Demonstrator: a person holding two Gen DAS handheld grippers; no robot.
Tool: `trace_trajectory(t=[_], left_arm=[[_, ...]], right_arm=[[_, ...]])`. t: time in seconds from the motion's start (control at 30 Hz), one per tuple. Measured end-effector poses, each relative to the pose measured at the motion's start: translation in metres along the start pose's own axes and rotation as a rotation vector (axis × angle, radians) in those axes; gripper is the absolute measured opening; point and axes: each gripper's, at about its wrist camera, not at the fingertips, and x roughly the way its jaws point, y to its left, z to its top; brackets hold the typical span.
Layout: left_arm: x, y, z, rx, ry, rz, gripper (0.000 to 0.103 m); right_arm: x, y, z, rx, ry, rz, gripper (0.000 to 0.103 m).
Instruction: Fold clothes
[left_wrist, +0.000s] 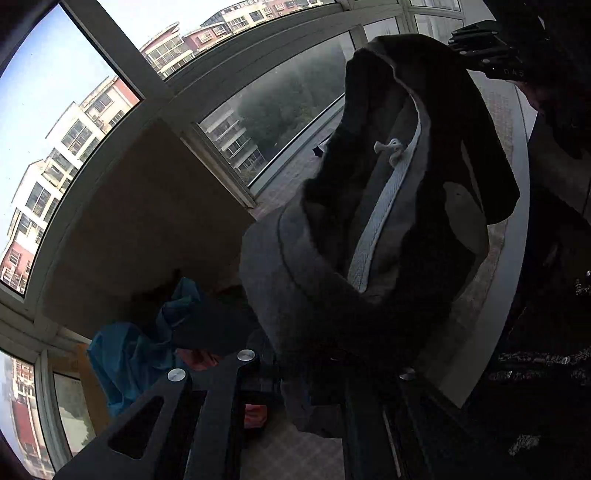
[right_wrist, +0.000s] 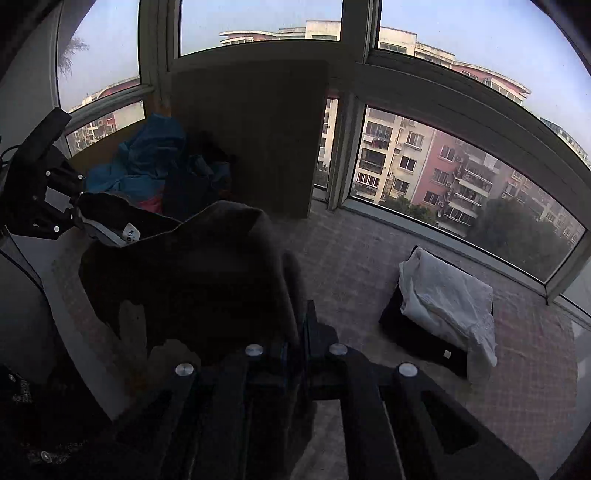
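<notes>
Landmark: the tall board (right_wrist: 251, 136) leaning upright against the windows (right_wrist: 461, 177).

1. Windows. They curve behind and to both sides of the board; apartment blocks and trees show outside.

2. Board. Plain, tan, unmarked, standing on the patterned mat (right_wrist: 369, 258).

3. Mat. It spreads out from the foot of the board.

4. Grey garment (left_wrist: 295, 266), the item being folded. Held up in the air in front of the board, stretched between both grippers and sagging in the middle. A white band (left_wrist: 384, 206) runs along its inside edge, with a knotted white cord (left_wrist: 391, 147). In the right wrist view a white label (right_wrist: 132, 232) sits on that band; it carries dark letters, too small and tilted to read.

5. Pile of clothes (right_wrist: 147, 162). Left of the board, at its foot: blue fabric on top, something red under it. Whether a box or basket holds the pile cannot be told.

6. White cloth (right_wrist: 443, 295). Well to the right of the board, lying folded across a flat black item (right_wrist: 417, 339) on the mat. A small pale tag shows on the black item; no writing can be read.

7. Left gripper (left_wrist: 291, 365). Fingers closed together, pinching one end of the garment.

8. Right gripper (right_wrist: 295, 343). Fingers closed, clamping the other end.
</notes>
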Motion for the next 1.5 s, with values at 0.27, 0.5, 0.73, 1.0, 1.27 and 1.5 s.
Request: trace_trajectory(t=[0.27,0.5,0.73,1.0,1.27,1.5], left_arm=[[0.211,-0.061,-0.077,-0.12,0.263,-0.245,0.016],[0.194,-0.028,-0.061,-0.104,0.19,-0.205,0.037],[0.208,0.0,-0.035,-0.082,0.181,-0.194,0.037],[0.235,0.022,-0.011,-0.161,0.195,-0.369,0.044],[0.255,0.019,-0.026,-0.125,0.301,-0.453,0.046],[0.249,0.008,-0.027,-0.134,0.292,-0.52,0.005]], right_arm=[[0.107,-0.027,-0.084,0.112,0.224,0.027,0.006],[0.105,-0.051,-0.047,0.116,0.186,0.048,0.006],[0.121,-0.059,-0.04,0.093,0.222,0.077,0.006],[0.11,-0.075,-0.05,0.129,0.212,0.072,0.006],[0.108,-0.086,-0.063,0.163,0.223,0.076,0.006],[0.098,-0.088,-0.062,0.152,0.213,0.047,0.006]])
